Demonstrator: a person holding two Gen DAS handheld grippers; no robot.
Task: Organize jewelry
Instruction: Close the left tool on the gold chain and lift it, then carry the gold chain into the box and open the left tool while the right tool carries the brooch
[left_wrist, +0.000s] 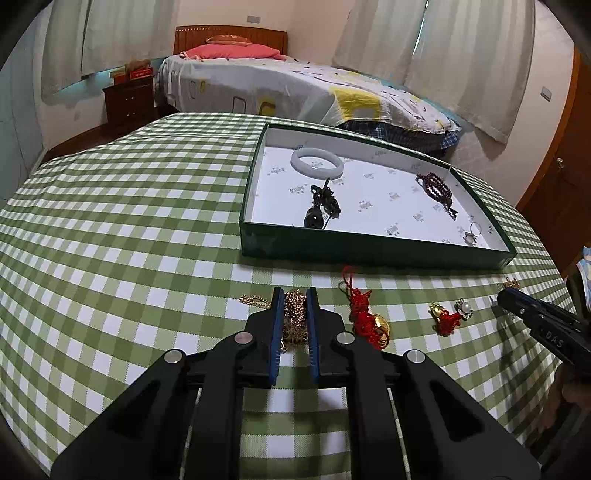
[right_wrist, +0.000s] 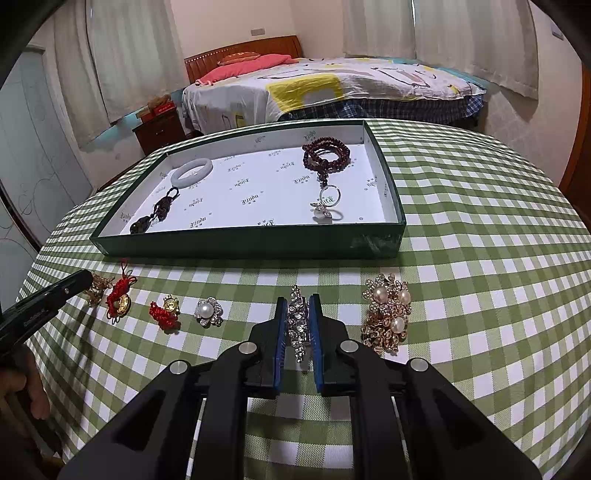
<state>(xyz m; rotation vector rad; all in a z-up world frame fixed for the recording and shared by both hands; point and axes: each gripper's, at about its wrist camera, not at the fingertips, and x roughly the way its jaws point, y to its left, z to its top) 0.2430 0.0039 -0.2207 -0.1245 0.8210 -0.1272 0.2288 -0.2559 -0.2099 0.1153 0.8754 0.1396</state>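
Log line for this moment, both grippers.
left gripper: shut on gold chain | right gripper: shut on rhinestone piece | both on tablecloth | box: not reached

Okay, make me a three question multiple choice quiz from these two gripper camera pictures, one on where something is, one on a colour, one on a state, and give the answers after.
1. Where does the white bangle lie?
A. inside the green box
B. on the checked tablecloth
C. between gripper pads

2. What colour are the knotted cords on the two gold charms on the cloth?
A. blue
B. red
C. white

3. What is the left gripper doing?
A. standing wide open
B. closed on the gold chain
C. closed on the bead bracelet

Answers: 1 A, the bangle rests on the box's printed lining. 2 B, both cords are bright red. 3 B, the chain sits pinched between the blue pads.
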